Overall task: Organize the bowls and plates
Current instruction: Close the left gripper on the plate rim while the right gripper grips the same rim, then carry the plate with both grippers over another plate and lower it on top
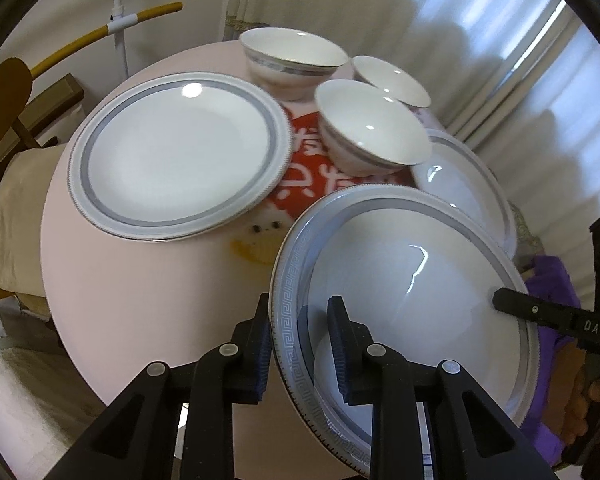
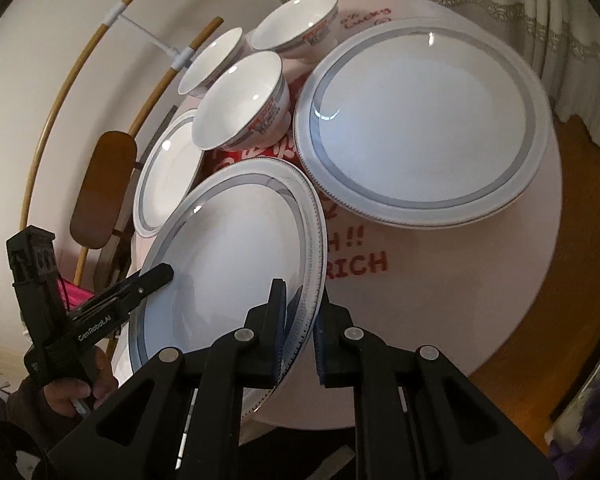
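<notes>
A white plate with a grey band (image 1: 412, 280) is held above the round table, gripped on opposite rims by both grippers. My left gripper (image 1: 300, 344) is shut on its near-left rim. My right gripper (image 2: 300, 328) is shut on the other rim of the same plate (image 2: 236, 248). A second plate (image 1: 176, 160) lies flat on the table; in the right wrist view it is at the right (image 2: 420, 120). A third plate (image 1: 472, 192) lies beyond the held one (image 2: 168, 172). Three white bowls (image 1: 372, 128) (image 1: 292, 56) (image 1: 392, 80) stand upright at the back.
The round pink table (image 1: 140, 288) carries red lettering (image 2: 360, 268). A wooden chair (image 2: 100, 188) stands beyond the table edge. White curtains (image 1: 520, 60) hang behind. Wooden floor (image 2: 580, 280) shows past the table's right edge.
</notes>
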{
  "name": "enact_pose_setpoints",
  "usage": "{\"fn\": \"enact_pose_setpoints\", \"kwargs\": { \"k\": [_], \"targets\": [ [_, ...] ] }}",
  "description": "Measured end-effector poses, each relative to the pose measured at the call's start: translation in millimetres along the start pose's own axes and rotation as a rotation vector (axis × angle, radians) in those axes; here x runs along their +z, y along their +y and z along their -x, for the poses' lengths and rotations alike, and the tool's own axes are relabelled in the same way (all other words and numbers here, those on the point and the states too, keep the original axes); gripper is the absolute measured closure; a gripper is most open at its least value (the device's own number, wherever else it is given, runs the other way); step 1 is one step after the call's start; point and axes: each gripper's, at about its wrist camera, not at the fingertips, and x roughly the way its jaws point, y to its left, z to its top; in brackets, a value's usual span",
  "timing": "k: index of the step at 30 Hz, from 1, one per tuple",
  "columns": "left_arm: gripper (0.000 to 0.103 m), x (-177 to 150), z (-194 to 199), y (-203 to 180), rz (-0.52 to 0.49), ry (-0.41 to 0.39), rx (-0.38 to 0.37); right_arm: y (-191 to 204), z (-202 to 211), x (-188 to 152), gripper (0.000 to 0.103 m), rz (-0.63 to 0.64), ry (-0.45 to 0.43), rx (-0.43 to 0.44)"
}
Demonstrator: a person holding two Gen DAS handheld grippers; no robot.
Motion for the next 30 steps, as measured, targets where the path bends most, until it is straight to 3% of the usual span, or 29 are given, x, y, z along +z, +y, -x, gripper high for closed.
{"fn": "enact_pose_setpoints", "kwargs": {
  "k": [8,19,30],
  "targets": [
    [0.081,3.1,-15.1,-56.5,0.041,-0.029,0.005,-36.9,22.0,39.6,0.09,0.079,0.039,-0.012],
    [0.081,24.9,-63.7,-133.1,0.145,-0.045,0.072,-100.0,19.3,127.8,0.088,0.206,0.118,-0.005],
    [0.081,44.3,-103.5,-161.7,0.172,-0.032,0.113,-132.5,4.8,169.3,0.087,0.225,0.134,-0.021]
  ]
}}
